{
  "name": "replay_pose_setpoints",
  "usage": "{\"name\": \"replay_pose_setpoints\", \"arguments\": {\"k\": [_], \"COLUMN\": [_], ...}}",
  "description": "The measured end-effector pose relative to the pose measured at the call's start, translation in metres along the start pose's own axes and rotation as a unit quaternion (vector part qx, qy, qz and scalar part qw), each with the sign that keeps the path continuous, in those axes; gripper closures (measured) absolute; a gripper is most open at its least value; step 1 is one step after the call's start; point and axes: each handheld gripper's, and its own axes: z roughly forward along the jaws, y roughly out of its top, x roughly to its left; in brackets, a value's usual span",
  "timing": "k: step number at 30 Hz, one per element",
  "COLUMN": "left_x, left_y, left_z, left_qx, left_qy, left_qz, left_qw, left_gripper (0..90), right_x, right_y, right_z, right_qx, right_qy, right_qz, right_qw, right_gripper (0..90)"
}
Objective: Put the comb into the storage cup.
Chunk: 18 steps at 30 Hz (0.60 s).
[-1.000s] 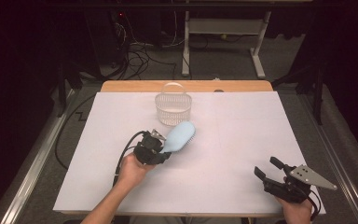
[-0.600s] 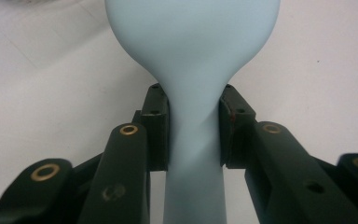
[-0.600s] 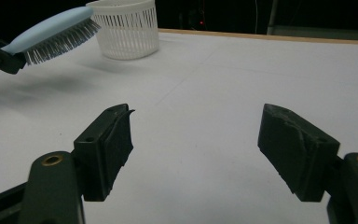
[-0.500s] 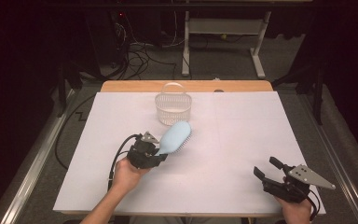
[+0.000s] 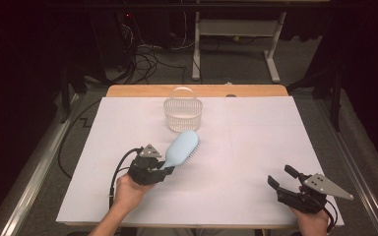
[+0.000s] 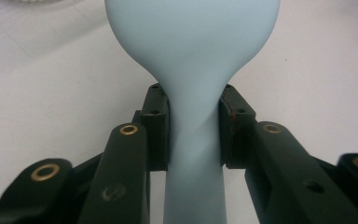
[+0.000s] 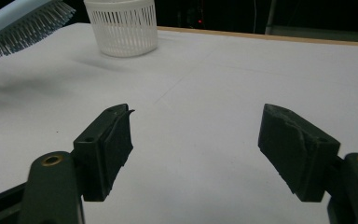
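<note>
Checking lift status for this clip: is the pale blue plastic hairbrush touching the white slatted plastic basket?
Apart. In the right gripper view the pale blue plastic hairbrush hangs in the air left of the white slatted plastic basket, with dark background showing between them.

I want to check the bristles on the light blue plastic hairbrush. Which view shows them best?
The right gripper view: the light blue plastic hairbrush shows its bristles side-on. The high view shows them small along one edge; the left gripper view shows its smooth back, clamped by the left tongs.
</note>
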Motion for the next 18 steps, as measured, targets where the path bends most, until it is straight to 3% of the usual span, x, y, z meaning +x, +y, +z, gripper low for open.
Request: {"name": "replay_pose_setpoints", "arguments": {"k": [18], "left_x": [-0.017], "left_y": [-0.011], "left_z": [-0.004], "left_qx": [-0.024], "left_qy": [-0.012], "left_qz": [0.014], "left_qw": [0.9995], "left_gripper": [67.6], "right_x": [0.002], "right_y": [0.001], "right_z": [-0.002], "right_qx": [-0.006], "right_qy": [-0.008], "right_qz": [-0.003], "right_qw": [1.0], "right_gripper": [25.0]}}
